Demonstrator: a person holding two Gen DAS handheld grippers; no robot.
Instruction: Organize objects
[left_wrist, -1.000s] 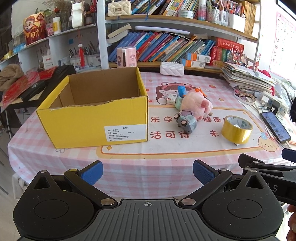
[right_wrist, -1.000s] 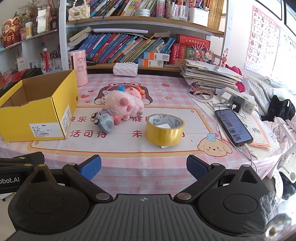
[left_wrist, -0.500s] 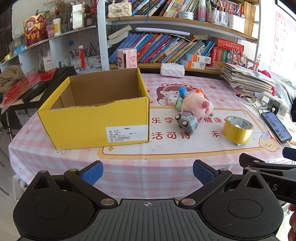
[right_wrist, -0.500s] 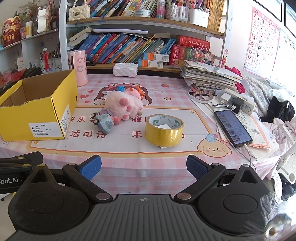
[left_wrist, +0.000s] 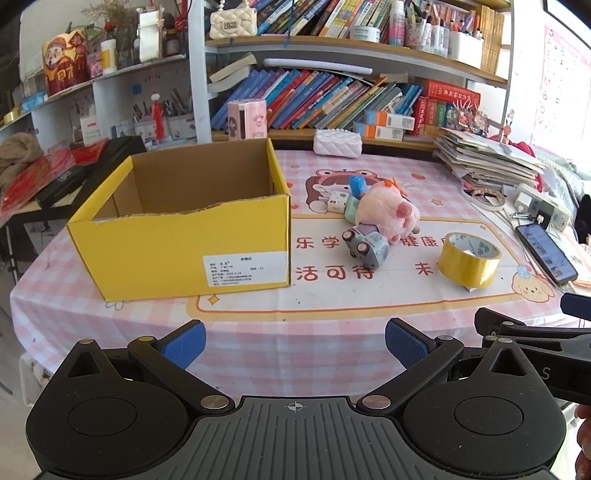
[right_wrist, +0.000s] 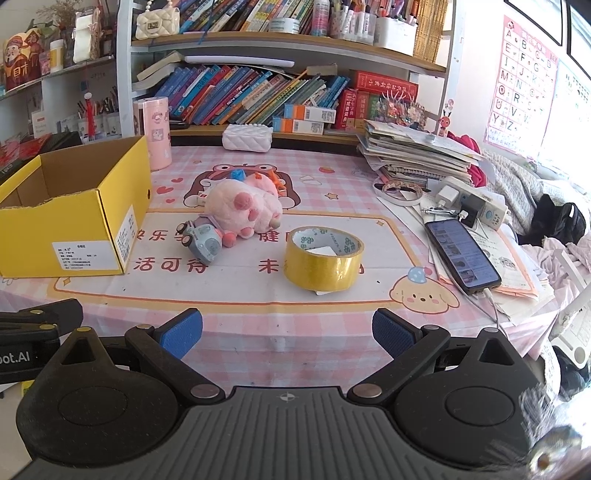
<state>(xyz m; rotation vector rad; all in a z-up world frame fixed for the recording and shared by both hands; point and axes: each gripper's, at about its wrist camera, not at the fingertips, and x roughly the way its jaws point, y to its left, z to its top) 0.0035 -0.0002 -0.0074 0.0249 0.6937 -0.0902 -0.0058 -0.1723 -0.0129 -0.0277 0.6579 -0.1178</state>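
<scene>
Blue-padded left gripper (left_wrist: 294, 345) and right gripper (right_wrist: 287, 334) gape wide, empty, at frame bottom. Pink checked tablecloth (left_wrist: 258, 332) carries tape roll (right_wrist: 323, 258) centre, plush pig (right_wrist: 242, 209), yellow box (left_wrist: 184, 225) left; bookshelves (right_wrist: 280, 92) fill the top.

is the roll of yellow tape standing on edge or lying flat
Lying flat. The yellow tape roll rests on one open end on the tablecloth, its hole facing up so the white inner core shows in both views.

Bare cloth (right_wrist: 236, 284) lies open before tape roll (right_wrist: 323, 258).
</scene>
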